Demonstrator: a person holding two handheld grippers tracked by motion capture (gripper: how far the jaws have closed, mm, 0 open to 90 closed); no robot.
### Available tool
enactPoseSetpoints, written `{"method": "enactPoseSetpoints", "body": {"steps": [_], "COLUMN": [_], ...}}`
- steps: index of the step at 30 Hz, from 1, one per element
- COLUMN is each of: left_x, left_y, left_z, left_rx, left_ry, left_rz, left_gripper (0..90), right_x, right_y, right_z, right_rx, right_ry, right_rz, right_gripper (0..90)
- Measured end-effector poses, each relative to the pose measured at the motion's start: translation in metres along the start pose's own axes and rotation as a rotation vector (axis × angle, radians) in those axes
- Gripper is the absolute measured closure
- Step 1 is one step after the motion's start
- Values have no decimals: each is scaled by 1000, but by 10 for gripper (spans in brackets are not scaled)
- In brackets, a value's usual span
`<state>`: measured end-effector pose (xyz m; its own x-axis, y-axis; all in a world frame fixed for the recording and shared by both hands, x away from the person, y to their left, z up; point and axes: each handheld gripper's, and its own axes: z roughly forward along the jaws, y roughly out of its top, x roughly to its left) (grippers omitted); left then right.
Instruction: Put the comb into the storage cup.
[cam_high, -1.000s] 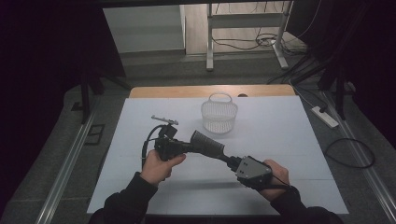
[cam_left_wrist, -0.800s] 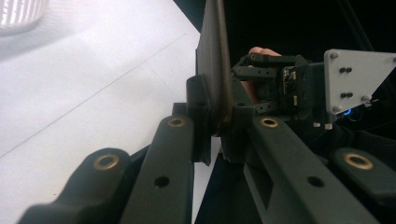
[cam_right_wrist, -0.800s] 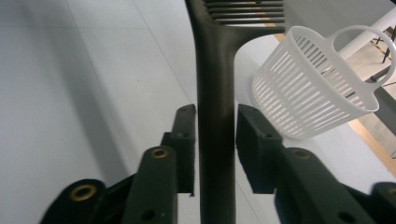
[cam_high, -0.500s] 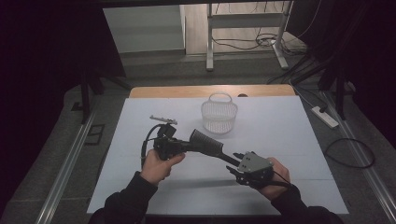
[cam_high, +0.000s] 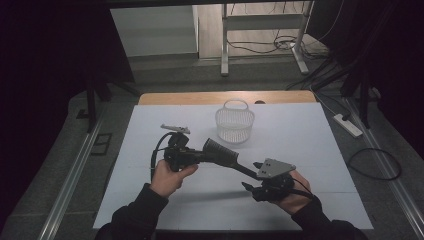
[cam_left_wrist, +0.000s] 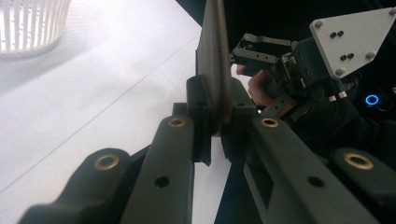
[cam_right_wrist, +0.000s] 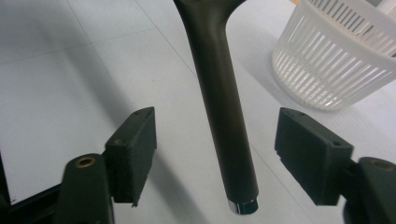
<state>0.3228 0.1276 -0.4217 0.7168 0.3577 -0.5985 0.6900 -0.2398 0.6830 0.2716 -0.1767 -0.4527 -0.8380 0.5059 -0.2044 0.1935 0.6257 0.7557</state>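
While the left gripper (cam_high: 197, 155) holds the brush (cam_high: 222, 154) clamped by its head above the bench (cam_high: 310, 135), the right gripper (cam_high: 252, 176) jaws have just been opening and stand apart around the handle, not pressing it. The handover to the left seems done; the basket (cam_high: 235, 122) waits farther off.

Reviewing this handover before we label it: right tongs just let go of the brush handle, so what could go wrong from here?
1. The left tongs alone pinch the thin edge of the brush; its long handle sticks out unsupported, so it may pivot or slip.
2. The right tongs have just been opening, and the handle lies between the pads untouched; pulling back crooked could knock it.
3. The basket stands close behind; a swing could tip it.
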Motion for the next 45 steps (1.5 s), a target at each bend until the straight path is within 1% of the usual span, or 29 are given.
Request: {"method": "enactPoseSetpoints", "body": {"steps": [3, 5, 8, 10, 13, 15, 17, 18, 24, 27, 31, 34, 37, 38, 45], "left_x": [-1, -2, -3, -3, -4, -3, -4, -4, -3, -2, -1, 0, 1, 2, 5], "left_y": [0, 0, 1, 1, 2, 2, 2, 2, 2, 2, 2, 1, 1, 0, 0], "left_z": [-1, -2, -4, -5, -7, -8, -9, -10, -11, -14, -19, -22, -24, -24, -24], "left_rx": [-3, -4, -8, -10, -9, -11, -13, -12, -15, -24, -37, -50, -57, -58, -61], "left_ry": [10, 19, 26, 31, 44, 52, 60, 63, 79, 83, 99, 110, 116, 117, 123], "left_rz": [7, 19, 30, 35, 42, 50, 52, 60, 65, 65, 65, 62, 56, 52, 44], "left_gripper": [830, 830, 829, 829, 830, 829, 829, 829, 829, 829, 829, 829, 829, 829, 829], "right_x": [-2, -3, -4, -4, -7, -9, -10, -11, -16, -18, -20, -21, -22, -23, -26], "right_y": [-1, -2, -3, -3, -4, -5, -6, -6, -9, -9, -11, -13, -15, -16, -20], "right_z": [1, 3, 5, 4, 4, 5, 5, 5, 4, 3, 3, 2, 1, 1, -1], "right_rx": [16, 39, 56, 52, 62, 71, 77, 80, 85, 87, 95, 96, 89, 87, 100], "right_ry": [7, 23, 31, 31, 49, 53, 50, 43, 64, 67, 71, 64, 55, 49, 43], "right_rz": [21, 41, 46, 51, 86, 96, 101, 99, 123, 128, 132, 137, 127, 120, 124], "right_gripper": [216, 204, 188, 183, 153, 133, 112, 109, 73, 52, 32, 26, 9, 1, 0]}}
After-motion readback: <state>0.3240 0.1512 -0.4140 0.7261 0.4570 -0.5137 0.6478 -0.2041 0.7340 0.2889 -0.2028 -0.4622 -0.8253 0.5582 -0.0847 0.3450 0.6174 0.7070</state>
